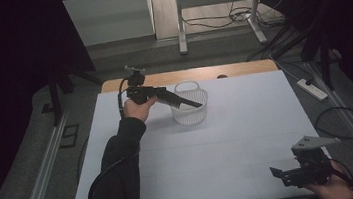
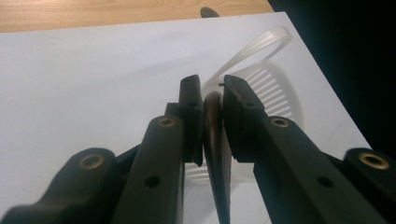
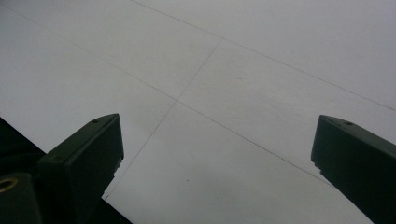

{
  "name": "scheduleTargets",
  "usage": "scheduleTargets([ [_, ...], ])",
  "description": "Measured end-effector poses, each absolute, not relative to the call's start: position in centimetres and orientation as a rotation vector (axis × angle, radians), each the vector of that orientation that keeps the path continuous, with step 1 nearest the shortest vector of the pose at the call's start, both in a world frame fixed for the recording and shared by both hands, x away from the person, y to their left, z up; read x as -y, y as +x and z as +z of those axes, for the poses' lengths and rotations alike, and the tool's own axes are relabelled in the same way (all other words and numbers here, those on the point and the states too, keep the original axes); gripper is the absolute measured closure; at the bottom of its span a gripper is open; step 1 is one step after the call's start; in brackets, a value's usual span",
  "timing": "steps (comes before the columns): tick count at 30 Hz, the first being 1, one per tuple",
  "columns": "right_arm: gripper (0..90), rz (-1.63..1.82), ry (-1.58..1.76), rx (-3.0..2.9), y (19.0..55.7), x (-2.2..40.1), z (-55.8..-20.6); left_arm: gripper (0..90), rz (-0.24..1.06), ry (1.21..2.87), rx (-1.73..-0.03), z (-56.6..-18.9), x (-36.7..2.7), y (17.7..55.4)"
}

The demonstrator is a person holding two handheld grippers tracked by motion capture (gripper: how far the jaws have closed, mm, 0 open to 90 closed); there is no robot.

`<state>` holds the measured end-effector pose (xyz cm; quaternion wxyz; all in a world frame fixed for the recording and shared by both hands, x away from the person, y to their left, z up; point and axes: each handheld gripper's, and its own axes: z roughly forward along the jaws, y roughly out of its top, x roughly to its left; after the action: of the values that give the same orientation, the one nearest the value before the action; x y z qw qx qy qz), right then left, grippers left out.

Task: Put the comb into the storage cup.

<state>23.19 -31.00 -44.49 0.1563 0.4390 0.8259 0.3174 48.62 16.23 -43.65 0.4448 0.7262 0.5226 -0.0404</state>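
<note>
A white table (image 1: pixel 230 143) fills the scene, its pale sheet ruled with thin seams and a strip of bare wood showing along the far edge. Toward the far side, a little left of the middle, stands a white slotted basket (image 1: pixel 192 112) with a looped handle. My left gripper (image 1: pixel 185 101) reaches in from the left, held above the table with its tips over the basket. In the left gripper view the basket lies just beyond the tips, and a slim dark object (image 2: pixel 215 140) stands between the two pads (what it is I cannot tell). The jaws are narrow around it; the left pad lies right against it, while a sliver of gap shows on the other side, so the grip looks slack. My right gripper (image 1: pixel 279 173) hangs at the near right corner, well apart from the basket, a grey plate on top. Its jaws stand wide with only bare tabletop between them in the right gripper view.
</note>
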Motion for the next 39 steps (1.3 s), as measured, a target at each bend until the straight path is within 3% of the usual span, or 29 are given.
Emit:
scheduleTargets([
  [15,2.7,0.908,1.257,-2.364,23.19,31.0,-44.49,69.1,0.004,1.846,-1.311,-43.9,-16.22,48.52],
  [27,2.7,0.906,1.257,-2.365,23.2,30.98,-44.5,49.0,0.107,1.886,-1.303,-43.93,-16.02,48.26],
  [39,2.6,0.908,1.258,-2.366,23.21,31.0,-44.5,18.8,0.211,1.923,-1.295,-43.49,-15.84,48.09],
])
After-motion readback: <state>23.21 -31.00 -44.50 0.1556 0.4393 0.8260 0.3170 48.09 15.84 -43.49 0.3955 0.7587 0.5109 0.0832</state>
